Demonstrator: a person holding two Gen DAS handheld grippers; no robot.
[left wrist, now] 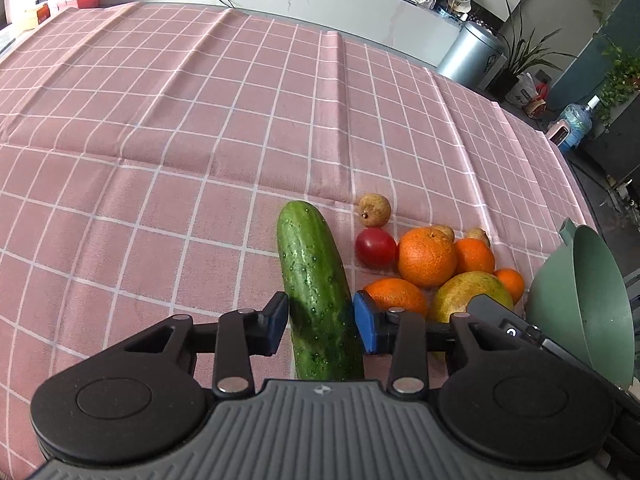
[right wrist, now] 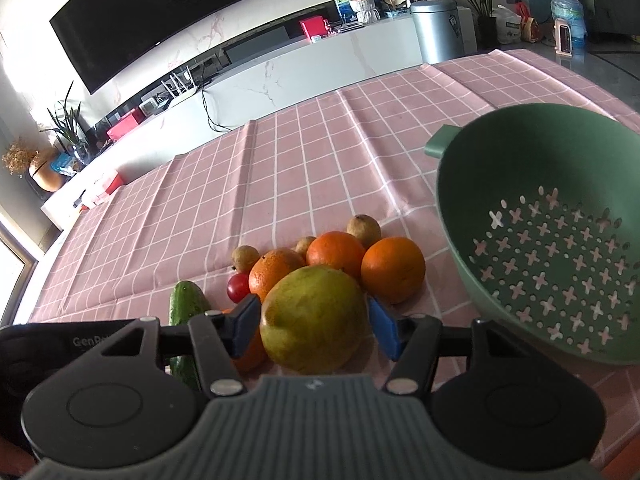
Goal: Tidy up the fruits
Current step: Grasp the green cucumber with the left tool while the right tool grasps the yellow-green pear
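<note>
Straddling the cucumber (left wrist: 316,292), the left gripper (left wrist: 321,322) has its blue pads against both sides of it, so it is gripping the vegetable, which lies on the pink checked tablecloth (left wrist: 160,160). At two o'clock from the cucumber sits a cluster: red tomato (left wrist: 375,247), oranges (left wrist: 426,258) and small brown fruits (left wrist: 373,209). The right gripper (right wrist: 314,326) is clamped on the greenish-yellow mango (right wrist: 314,318) at the near edge of that pile. At three o'clock from the mango stands the green colander (right wrist: 500,168), tilted.
</note>
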